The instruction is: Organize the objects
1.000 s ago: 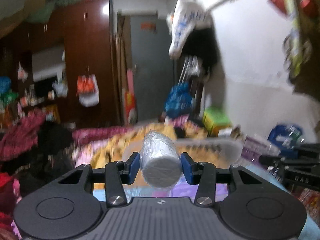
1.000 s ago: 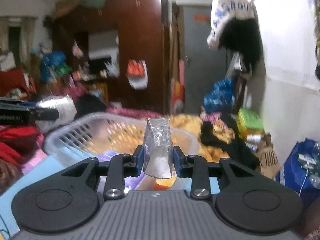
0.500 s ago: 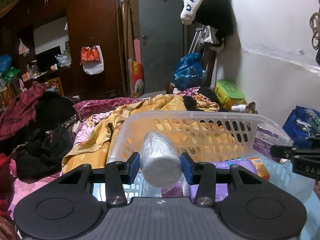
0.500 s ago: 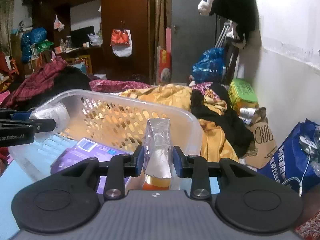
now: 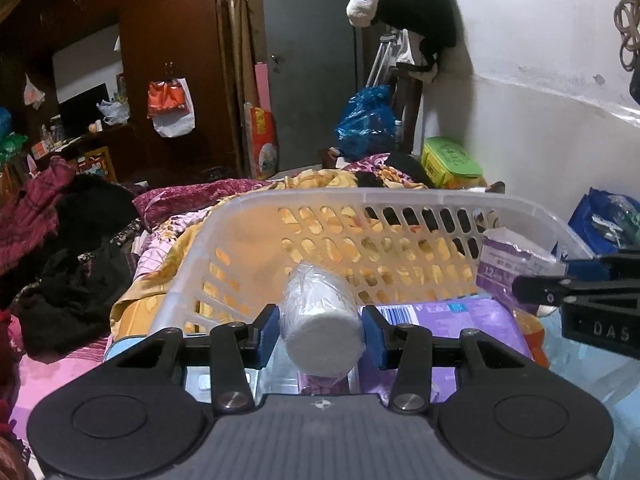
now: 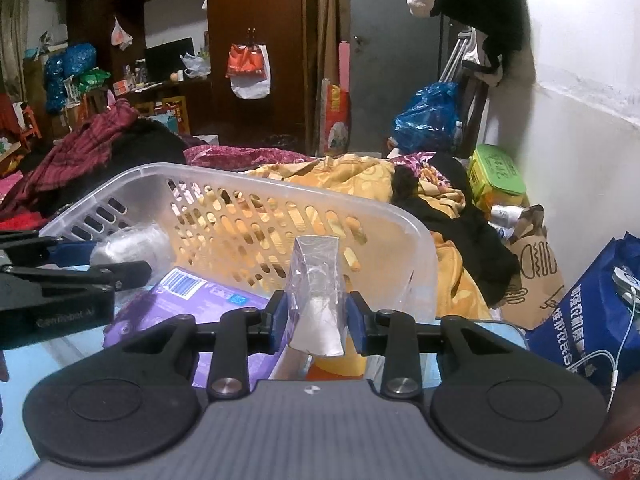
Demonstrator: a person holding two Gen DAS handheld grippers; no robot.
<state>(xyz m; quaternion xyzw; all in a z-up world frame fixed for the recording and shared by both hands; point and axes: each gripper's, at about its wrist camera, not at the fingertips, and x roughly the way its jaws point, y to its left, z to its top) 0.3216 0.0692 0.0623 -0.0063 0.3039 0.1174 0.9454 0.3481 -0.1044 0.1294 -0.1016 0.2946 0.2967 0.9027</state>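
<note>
Left gripper point(image 5: 320, 330) clamped on a wrapped white roll point(image 5: 322, 330), over the perforated basket point(image 5: 360, 200). Right gripper point(image 6: 318, 320) gripping a clear-wrapped packet point(image 6: 318, 300) beside a purple pack point(image 6: 192, 300).

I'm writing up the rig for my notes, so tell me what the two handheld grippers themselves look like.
Both match. The left gripper and right gripper each have a grey ribbed body, two round black discs, black linkage arms with silver bolts, and blue pads on the fingertips. Seen side-on from the other camera, each finger carries pale lettering, only partly readable. No cables or sleeves show.
</note>
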